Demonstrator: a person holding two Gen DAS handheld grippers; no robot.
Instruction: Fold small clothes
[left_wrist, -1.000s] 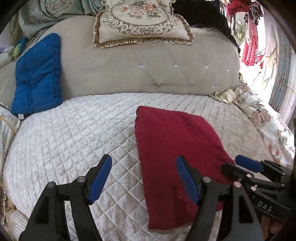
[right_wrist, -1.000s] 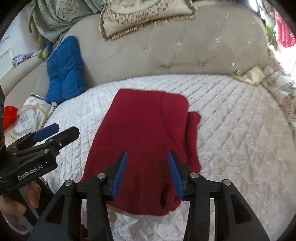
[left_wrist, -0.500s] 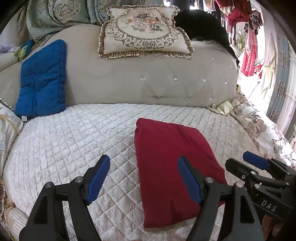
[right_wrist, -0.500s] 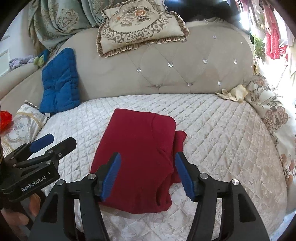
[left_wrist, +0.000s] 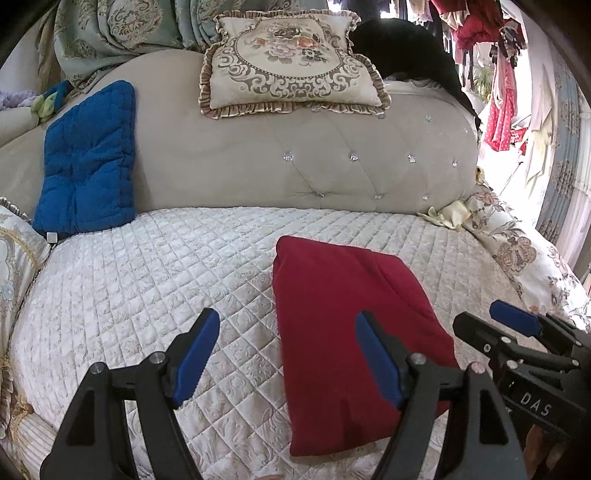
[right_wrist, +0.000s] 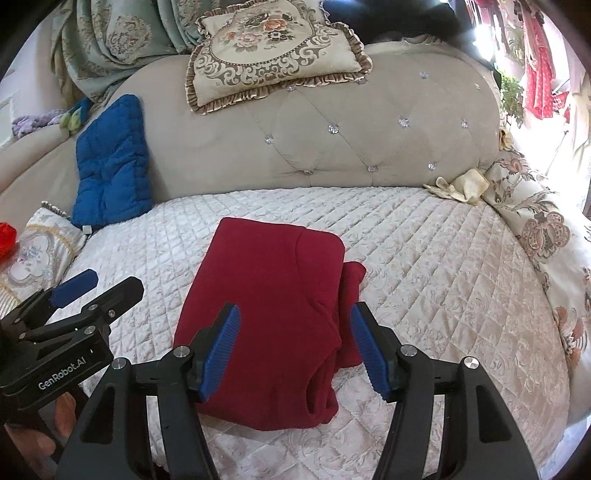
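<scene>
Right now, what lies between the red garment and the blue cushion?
Only bare quilted bedspread separates the red garment from the blue cushion, seen in the right wrist view.

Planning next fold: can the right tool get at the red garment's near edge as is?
Probably yes. The right tool is open and hovers over the red garment; nothing lies between. The left tool sits off to the side.

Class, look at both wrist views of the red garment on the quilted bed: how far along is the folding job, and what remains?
Done: the red garment lies folded into a compact rectangle on the quilted bed. In hand: nothing; the left gripper and right gripper are both open, above the cloth. Left: perhaps tucking in the strip that sticks out along its right edge; no other loose clothes show on the quilt.
</scene>
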